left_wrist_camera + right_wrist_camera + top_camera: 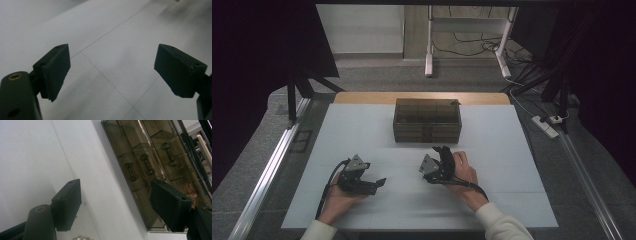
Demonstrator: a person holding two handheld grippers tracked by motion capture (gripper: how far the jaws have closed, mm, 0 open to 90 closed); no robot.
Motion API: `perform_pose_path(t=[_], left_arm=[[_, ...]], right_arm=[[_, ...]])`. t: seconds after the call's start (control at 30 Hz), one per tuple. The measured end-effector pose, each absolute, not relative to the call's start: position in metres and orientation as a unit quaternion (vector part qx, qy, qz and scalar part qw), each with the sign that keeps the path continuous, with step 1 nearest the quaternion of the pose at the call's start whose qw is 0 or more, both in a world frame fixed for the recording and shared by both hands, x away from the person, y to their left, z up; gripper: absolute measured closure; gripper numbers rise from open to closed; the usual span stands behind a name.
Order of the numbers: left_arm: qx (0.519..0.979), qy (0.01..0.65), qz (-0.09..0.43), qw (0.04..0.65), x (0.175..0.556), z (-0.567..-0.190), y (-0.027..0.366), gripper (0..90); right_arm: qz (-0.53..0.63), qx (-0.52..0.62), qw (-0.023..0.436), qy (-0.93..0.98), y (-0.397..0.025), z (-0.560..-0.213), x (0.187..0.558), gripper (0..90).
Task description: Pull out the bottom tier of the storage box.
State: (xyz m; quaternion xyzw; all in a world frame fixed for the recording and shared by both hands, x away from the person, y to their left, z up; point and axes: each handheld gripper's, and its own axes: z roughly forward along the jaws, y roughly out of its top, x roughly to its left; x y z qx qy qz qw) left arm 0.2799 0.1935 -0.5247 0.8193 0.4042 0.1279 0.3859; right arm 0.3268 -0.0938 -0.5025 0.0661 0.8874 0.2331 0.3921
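While both hands rest low in the frame on the white worktop (362, 130), the left tool (377, 184) and right tool (443, 151) stand with jaws apart, empty. The brown drawer box (427, 120) sits at centre, just above the right tool; grey carpet (377, 80) and a white stand (467, 30) fill the top.

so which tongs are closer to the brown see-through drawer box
Right. The right tongs sit just in front of the brown see-through drawer box, facing its handles; the left tongs lie farther back and left.

a lab-like recording space: black curtains (257, 60), white-covered table (362, 130), power strip (546, 126) and cables (472, 47) on grey carpet
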Motion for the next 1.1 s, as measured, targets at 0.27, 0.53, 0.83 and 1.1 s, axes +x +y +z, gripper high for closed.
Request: perform_pose_path(t=[0.27, 0.53, 0.83, 1.1], left_arm=[[0.818, 0.406, 0.127, 0.386, 0.28, -0.526, 0.193, 14.4], [0.82, 0.404, 0.128, 0.385, 0.28, -0.525, 0.193, 14.4], [0.82, 0.404, 0.129, 0.384, 0.28, -0.525, 0.194, 14.4], [0.819, 0.406, 0.129, 0.384, 0.28, -0.525, 0.194, 14.4]], right_arm=[[0.226, 0.063, 0.398, 0.887, -0.091, -0.505, 0.331, 26.5], [0.23, 0.068, 0.399, 0.885, -0.091, -0.507, 0.337, 27.5], [0.213, 0.06, 0.405, 0.887, -0.085, -0.513, 0.34, 28.7], [0.214, 0.062, 0.406, 0.886, -0.084, -0.514, 0.344, 30.2]])
